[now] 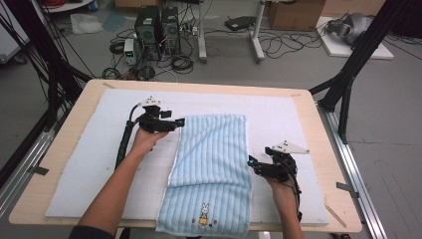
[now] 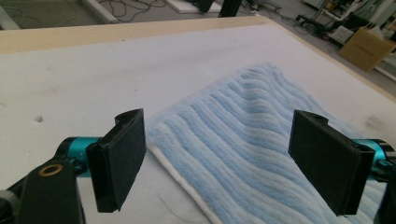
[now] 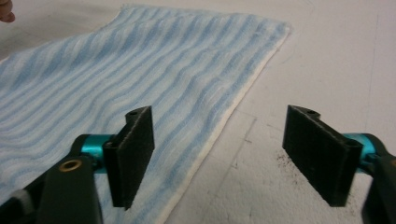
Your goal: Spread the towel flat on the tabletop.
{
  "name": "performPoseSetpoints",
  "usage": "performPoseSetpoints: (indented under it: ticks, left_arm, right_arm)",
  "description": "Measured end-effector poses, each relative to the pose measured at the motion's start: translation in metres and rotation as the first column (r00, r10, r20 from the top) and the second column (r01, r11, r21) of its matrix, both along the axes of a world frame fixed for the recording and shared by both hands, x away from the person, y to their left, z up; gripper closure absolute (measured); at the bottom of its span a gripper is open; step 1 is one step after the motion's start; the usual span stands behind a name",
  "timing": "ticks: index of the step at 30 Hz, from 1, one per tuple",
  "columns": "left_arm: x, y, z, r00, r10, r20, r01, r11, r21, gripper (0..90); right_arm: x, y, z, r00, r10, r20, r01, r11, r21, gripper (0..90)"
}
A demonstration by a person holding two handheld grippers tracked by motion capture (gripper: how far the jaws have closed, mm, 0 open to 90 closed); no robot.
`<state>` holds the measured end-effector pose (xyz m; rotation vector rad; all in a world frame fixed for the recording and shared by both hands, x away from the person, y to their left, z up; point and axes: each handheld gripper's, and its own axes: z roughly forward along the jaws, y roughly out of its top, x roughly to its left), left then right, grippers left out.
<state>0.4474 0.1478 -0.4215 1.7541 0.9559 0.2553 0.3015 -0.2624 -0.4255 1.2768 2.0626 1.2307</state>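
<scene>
A light blue striped towel (image 1: 211,164) lies folded on the white mat, its near end with a small rabbit picture (image 1: 203,215) hanging over the table's front edge. My left gripper (image 1: 180,122) hovers at the towel's far left corner, jaws wide apart and empty; the left gripper view has the towel corner (image 2: 243,140) below and between the pads. At the towel's right edge, my right gripper (image 1: 251,162) is open too. In the right gripper view the towel's edge (image 3: 224,121) runs under the gap, with nothing gripped.
A white foam mat (image 1: 74,164) covers most of the wooden table (image 1: 328,144). Black frame legs stand at both far corners. Computers, cables and boxes sit on the floor beyond the table.
</scene>
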Motion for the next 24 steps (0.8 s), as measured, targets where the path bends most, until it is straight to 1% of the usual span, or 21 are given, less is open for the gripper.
performPoseSetpoints:
  ticks: [2,4,8,10,11,12,14,15,17,18,19,20,21,22,23,24]
  left_arm:
    - [0.006,-0.003,-0.003,1.0000,0.007,-0.006,-0.007,0.9998,0.020,21.4]
    - [0.012,-0.007,-0.007,0.9998,0.013,-0.017,-0.012,0.9984,0.055,22.8]
    - [0.020,-0.018,-0.016,0.9984,0.031,-0.047,-0.024,0.9915,0.128,26.6]
    - [0.023,-0.022,-0.020,0.9977,0.031,-0.060,-0.020,0.9857,0.167,30.6]
    - [0.024,-0.024,-0.022,0.9967,0.031,-0.074,-0.017,0.9824,0.186,32.5]
    - [0.026,-0.026,-0.023,0.9959,0.035,-0.084,-0.016,0.9778,0.209,34.4]
    - [0.026,-0.029,-0.026,0.9964,0.034,-0.078,-0.013,0.9691,0.246,38.4]
    - [0.025,-0.030,-0.027,0.9963,0.040,-0.076,-0.018,0.9641,0.265,42.0]
    - [0.024,-0.032,-0.027,0.9969,0.049,-0.061,-0.029,0.9578,0.286,46.2]
    - [0.024,-0.033,-0.026,0.9973,0.055,-0.050,-0.037,0.9512,0.306,48.9]
    - [0.023,-0.034,-0.026,0.9984,0.045,-0.034,-0.031,0.9444,0.327,53.9]
    - [0.022,-0.035,-0.026,0.9990,0.040,-0.021,-0.030,0.9391,0.342,60.9]
    - [0.021,-0.036,-0.026,0.9994,0.028,-0.020,-0.019,0.9403,0.340,66.0]
    - [0.021,-0.037,-0.026,0.9998,0.013,-0.017,-0.007,0.9402,0.340,77.0]
    - [0.020,-0.039,-0.026,0.9999,0.016,-0.002,-0.014,0.9357,0.353,85.3]
    - [0.021,-0.040,-0.026,0.9998,0.019,0.009,-0.021,0.9316,0.363,86.5]
  right_arm:
    - [0.000,0.002,0.000,0.9999,0.010,0.004,-0.010,1.000,-0.010,21.4]
    - [0.000,0.004,0.000,0.9999,0.014,0.006,-0.014,1.000,-0.016,21.5]
    - [0.001,0.003,0.000,0.9999,0.009,0.006,-0.009,1.000,-0.007,21.5]
    - [0.001,0.003,-0.001,1.0000,0.007,0.002,-0.007,1.000,-0.006,21.5]
    - [0.001,0.003,-0.001,1.0000,0.006,0.002,-0.006,1.000,-0.007,21.7]
    - [0.000,0.003,0.000,1.0000,0.008,-0.003,-0.008,1.000,-0.005,21.8]
    - [0.000,0.003,-0.001,1.0000,0.010,-0.002,-0.010,1.000,-0.006,21.8]
    - [0.000,0.003,0.000,1.0000,0.009,-0.003,-0.009,1.000,-0.005,21.9]
    - [0.001,0.003,-0.001,1.0000,0.008,-0.004,-0.008,1.000,-0.003,22.5]
    - [0.001,0.002,-0.001,1.0000,0.008,-0.005,-0.008,1.000,-0.006,22.5]
    - [0.001,0.002,-0.001,0.9999,0.007,-0.008,-0.007,1.000,-0.003,22.5]
    - [0.000,0.002,-0.001,1.0000,0.006,-0.006,-0.006,1.000,-0.001,22.5]
    - [0.000,0.002,0.000,1.0000,0.004,-0.005,-0.004,1.000,0.002,22.5]
    - [-0.001,0.002,0.000,1.0000,0.004,0.000,-0.004,1.000,0.002,22.5]
    - [-0.001,0.002,0.001,1.0000,0.004,-0.001,-0.004,1.000,0.005,22.6]
    - [-0.002,0.002,0.001,1.0000,0.005,0.000,-0.005,1.000,0.008,22.7]
